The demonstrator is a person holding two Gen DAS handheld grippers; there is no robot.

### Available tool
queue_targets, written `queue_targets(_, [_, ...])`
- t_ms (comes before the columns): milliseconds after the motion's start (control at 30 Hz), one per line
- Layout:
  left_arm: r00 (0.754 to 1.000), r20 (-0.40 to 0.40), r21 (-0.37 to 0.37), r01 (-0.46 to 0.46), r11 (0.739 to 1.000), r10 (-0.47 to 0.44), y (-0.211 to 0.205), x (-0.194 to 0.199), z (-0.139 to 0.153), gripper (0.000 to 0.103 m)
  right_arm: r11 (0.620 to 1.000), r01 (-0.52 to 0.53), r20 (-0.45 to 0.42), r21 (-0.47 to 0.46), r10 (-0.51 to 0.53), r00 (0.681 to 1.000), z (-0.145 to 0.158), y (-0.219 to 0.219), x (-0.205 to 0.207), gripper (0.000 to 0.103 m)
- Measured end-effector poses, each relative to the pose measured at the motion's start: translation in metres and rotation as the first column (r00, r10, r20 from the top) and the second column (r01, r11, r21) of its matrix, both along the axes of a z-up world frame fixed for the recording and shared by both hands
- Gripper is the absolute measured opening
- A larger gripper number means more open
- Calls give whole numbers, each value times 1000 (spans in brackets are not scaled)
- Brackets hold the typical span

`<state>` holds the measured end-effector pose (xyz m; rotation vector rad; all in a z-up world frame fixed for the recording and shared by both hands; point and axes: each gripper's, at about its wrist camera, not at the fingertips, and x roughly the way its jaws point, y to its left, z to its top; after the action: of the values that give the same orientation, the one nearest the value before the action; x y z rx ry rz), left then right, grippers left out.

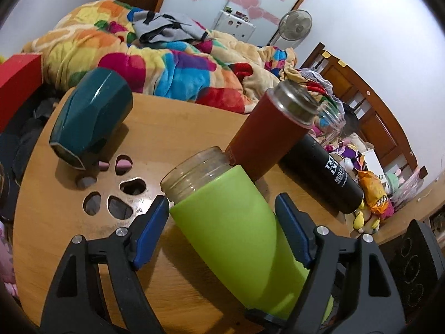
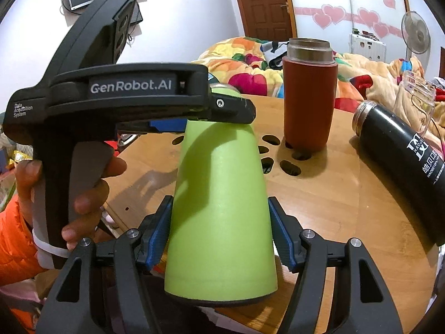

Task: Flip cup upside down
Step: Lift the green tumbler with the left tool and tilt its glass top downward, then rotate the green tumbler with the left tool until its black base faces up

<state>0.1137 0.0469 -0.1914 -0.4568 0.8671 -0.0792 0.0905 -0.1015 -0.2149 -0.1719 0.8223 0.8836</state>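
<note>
A red flask [image 2: 308,97] stands upright on the round wooden bench [image 2: 333,194], beside its cut-out holes [image 2: 290,167]. A black flask [image 2: 403,164] lies on its side nearby. A teal cup [image 1: 91,117] stands mouth-down. Behind is a bed with a bright quilt [image 1: 155,64], and a fan [image 1: 295,25].

**Hidden and cut-off parts**

In the right wrist view, the mouth of the green cup [image 2: 219,194] is covered by the left gripper [image 2: 178,125], whose fingertips are concealed behind the cup. In the left wrist view, the cup's base is cut off behind the gripper frame. The clear glass jar [image 2: 417,97] is partly masked by the black flask [image 2: 403,161].
</note>
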Motion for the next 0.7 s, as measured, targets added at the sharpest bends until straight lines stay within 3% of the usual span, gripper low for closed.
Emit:
queue_targets(267, [999,-47,-15,-21,1000,20,5,2,-10,81,1000,1,-24,-8,-2,1000,-4,1,4,62])
queue_targets(300, [998,-49,18,-30,999,31,5,1,-10,86,1000,2,-26,-9,-2,1000,-4,1,5,62])
queue_targets(333, [998,-44,56,-37,998,39,3,1,-8,91,1000,2,-28,-11,-2,1000,-5,2,6,62])
queue_targets(400, [999,-19,103,-40,994,43,2,-2,-3,91,1000,1,-28,-14,-2,1000,-6,1,6,62])
queue_targets(633, [997,66,141,22,990,-31,-12,-14,29,91,1000,22,-67,12,-21,998,-5,-6,9,62])
queue_targets(700, [994,92,147,44,988,-58,-21,-20,37,90,1000,26,-70,14,-25,997,-3,-10,7,67])
